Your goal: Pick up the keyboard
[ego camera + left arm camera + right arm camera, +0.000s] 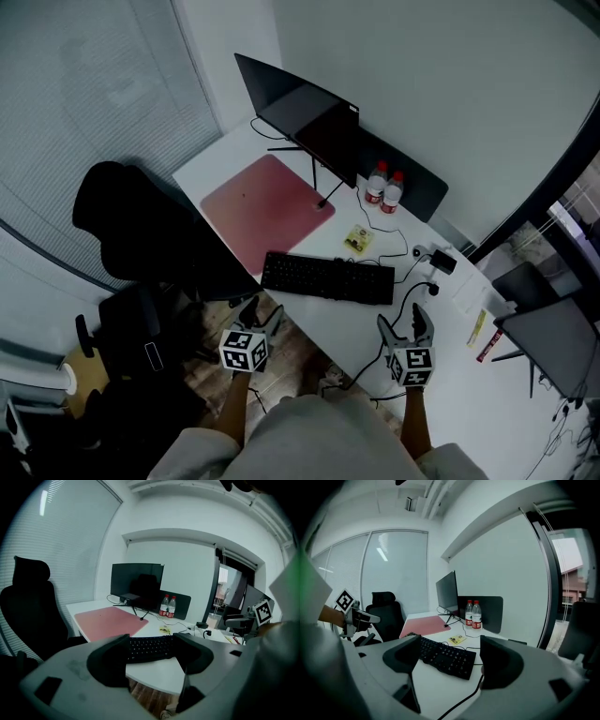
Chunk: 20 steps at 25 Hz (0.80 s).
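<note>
Keyboard [327,277], mat [267,208] left of it, monitor [307,127], bottles [384,190] and card [357,240] behind, cable [460,701] to its right, left gripper [262,314] and right gripper [405,323] before it, jaws apart, empty

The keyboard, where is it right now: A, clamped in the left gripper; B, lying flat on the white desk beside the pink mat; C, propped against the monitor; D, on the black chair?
B: the black keyboard lies flat on the white desk, right beside the pink mat.
</note>
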### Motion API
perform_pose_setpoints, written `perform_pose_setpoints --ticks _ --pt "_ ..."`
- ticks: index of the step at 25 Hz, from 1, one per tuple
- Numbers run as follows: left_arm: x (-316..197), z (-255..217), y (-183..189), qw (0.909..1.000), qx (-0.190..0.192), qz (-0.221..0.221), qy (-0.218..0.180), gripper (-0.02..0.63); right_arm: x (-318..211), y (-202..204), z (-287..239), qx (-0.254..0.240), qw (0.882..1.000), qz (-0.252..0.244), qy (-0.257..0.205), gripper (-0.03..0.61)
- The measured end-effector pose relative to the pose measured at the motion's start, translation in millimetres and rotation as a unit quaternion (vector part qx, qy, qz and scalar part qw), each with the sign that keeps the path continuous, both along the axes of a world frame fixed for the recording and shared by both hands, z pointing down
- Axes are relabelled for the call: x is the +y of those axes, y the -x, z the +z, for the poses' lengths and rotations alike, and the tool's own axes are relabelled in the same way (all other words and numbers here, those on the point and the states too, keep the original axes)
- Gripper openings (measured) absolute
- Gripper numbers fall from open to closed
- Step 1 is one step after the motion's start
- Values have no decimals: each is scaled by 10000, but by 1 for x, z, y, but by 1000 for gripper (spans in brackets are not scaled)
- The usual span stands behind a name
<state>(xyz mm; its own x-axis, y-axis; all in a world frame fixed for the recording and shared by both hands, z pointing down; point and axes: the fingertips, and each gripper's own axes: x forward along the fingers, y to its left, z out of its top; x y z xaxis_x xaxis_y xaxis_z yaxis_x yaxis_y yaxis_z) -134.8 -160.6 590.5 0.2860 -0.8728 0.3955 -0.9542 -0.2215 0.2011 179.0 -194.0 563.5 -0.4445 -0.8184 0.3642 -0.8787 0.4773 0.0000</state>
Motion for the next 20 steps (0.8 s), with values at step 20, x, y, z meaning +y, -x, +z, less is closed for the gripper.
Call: perform_pose_setpoints --ticks 20 --pt "-55 31 8 9990 -16 61 432 270 -47 -10 35 -63 9989 235 412 376"
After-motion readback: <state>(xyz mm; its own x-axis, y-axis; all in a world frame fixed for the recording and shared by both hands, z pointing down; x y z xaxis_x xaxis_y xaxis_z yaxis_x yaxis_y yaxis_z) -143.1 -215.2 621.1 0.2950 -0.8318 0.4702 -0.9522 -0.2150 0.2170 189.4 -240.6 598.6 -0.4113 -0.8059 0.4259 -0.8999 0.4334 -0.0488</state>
